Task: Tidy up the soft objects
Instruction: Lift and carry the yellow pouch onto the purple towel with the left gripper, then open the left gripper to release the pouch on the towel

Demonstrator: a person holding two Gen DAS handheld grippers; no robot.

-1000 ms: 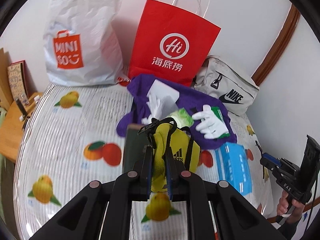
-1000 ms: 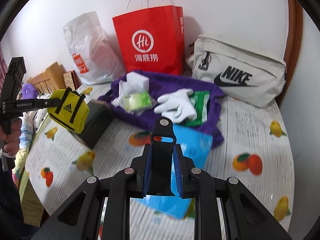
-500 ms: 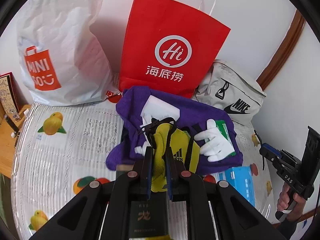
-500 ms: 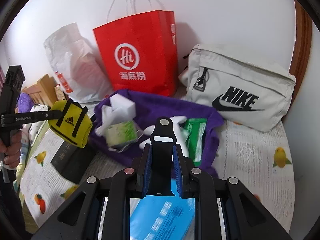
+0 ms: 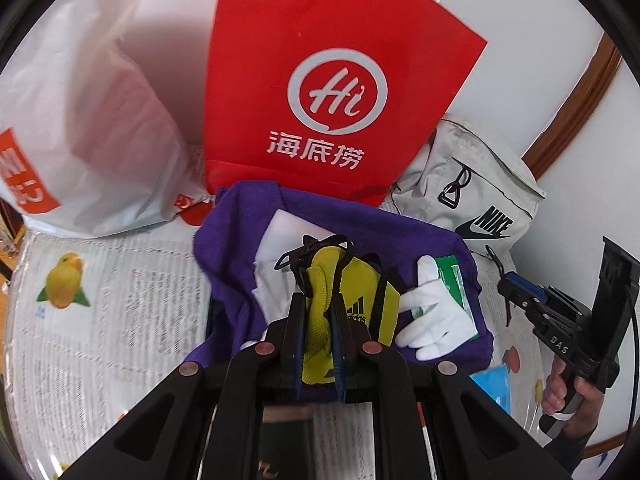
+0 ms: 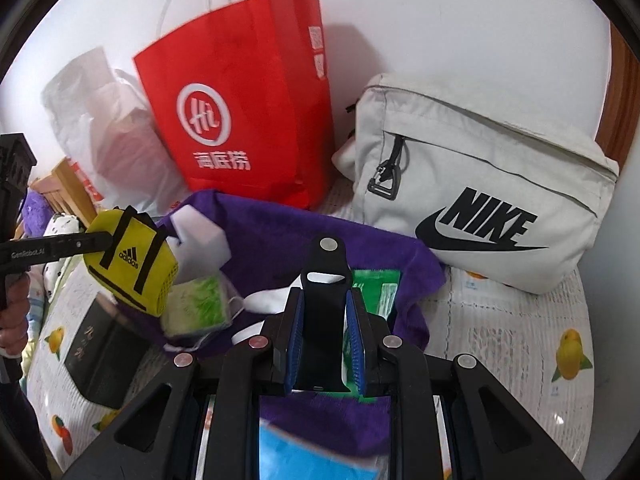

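My left gripper (image 5: 318,304) is shut on a yellow Adidas pouch (image 5: 352,304) with black straps and holds it in the air over the purple cloth (image 5: 236,256). The pouch also shows at the left of the right wrist view (image 6: 130,260). My right gripper (image 6: 323,300) is shut on a black strap piece (image 6: 324,312) above the cloth (image 6: 288,232). On the cloth lie a white glove (image 5: 432,320), a green packet (image 6: 378,292), a white foam block (image 6: 200,236) and a wrapped green bundle (image 6: 196,306).
A red paper bag (image 5: 332,92), a white plastic bag (image 5: 80,128) and a grey Nike bag (image 6: 480,208) stand against the back wall. A dark box (image 6: 100,352) and a blue packet (image 6: 312,452) lie on the fruit-print tablecloth (image 5: 112,320).
Both grippers have moved forward toward the bags at the back wall. The yellow pouch has travelled with the left gripper from over the dark box to over the purple cloth.
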